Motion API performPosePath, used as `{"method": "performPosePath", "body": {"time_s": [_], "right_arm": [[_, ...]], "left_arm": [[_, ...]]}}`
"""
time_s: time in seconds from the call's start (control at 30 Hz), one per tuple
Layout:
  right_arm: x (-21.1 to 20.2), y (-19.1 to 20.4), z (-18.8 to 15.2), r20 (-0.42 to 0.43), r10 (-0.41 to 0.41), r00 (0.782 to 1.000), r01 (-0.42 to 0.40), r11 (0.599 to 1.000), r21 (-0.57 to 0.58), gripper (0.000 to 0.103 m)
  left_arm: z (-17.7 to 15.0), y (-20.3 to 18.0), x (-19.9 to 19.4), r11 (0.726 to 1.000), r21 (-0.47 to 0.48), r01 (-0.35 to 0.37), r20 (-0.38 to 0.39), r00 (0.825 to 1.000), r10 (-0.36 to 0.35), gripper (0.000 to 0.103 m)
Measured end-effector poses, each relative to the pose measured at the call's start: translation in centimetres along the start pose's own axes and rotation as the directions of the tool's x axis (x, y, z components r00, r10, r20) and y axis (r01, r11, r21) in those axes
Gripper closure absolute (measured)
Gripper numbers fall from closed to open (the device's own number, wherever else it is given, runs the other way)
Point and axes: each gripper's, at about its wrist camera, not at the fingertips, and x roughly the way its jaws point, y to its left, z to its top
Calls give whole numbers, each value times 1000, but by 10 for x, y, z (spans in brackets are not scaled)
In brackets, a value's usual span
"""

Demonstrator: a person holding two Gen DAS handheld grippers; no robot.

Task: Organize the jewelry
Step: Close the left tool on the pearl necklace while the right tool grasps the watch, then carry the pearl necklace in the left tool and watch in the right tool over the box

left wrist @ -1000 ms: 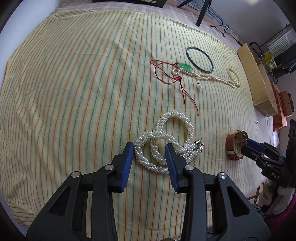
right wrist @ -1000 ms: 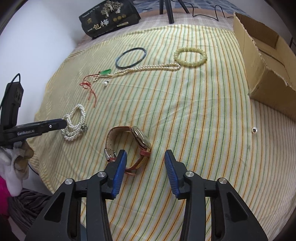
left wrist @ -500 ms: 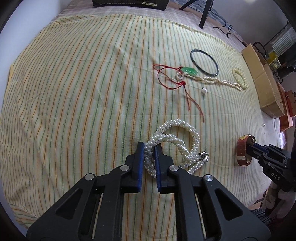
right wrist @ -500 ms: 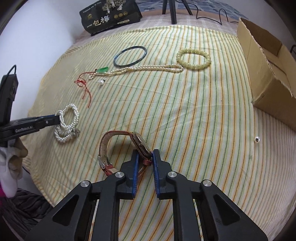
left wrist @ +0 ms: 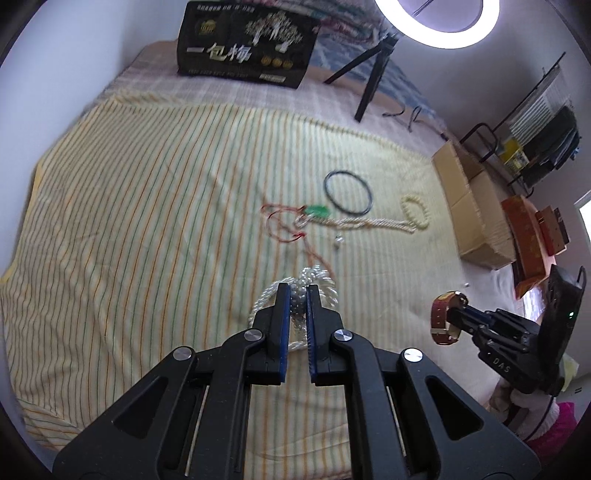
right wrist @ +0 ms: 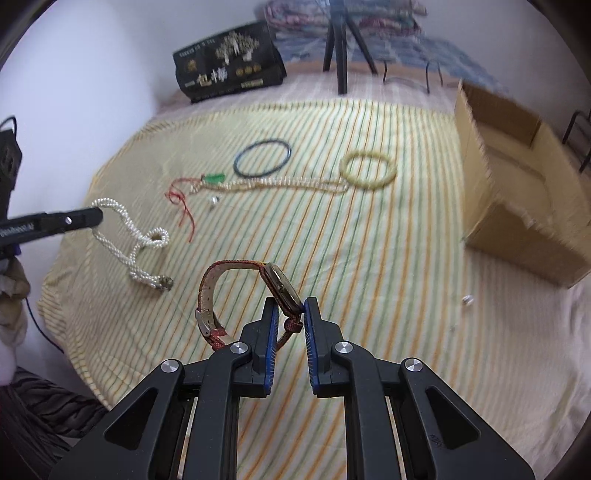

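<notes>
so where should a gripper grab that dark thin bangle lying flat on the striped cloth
Take the dark bangle by its near rim, coming down from above with one finger inside the ring and one outside. It lies flat and thin on the striped cloth, so there is no side edge to pinch; the near arc lies clear of the green pendant.

Bright, even light; a ring light [left wrist: 437, 22] glares white at one o'clock in the left view. Motion blur smears the striped cloth [right wrist: 369, 258]. Fisheye bending and dark vignette ring both frames.
</notes>
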Motion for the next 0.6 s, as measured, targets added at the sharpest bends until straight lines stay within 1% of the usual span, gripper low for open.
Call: {"method": "performPosePath", "body": {"time_s": [0.17, 0.3, 0.47, 0.6], "right_arm": [[-27, -7, 2, 62, -9, 998, 10, 1000, -14, 91], [-49, -16, 7, 119, -21, 993, 22, 1000, -4, 91], [-69, -35, 15, 174, -48, 984, 43, 999, 33, 91], [-84, -60, 21, 208, -73, 975, 57, 995, 82, 91]], "left_arm": [[8, -21, -28, 998, 16, 54, 78, 995, -55, 97], [15, -42, -50, 994, 50, 96, 136, 986, -102, 97], [23, -66, -69, 987, 81, 138, 179, 972, -150, 97], [31, -89, -81, 976, 115, 185, 202, 958, -205, 97]]}}
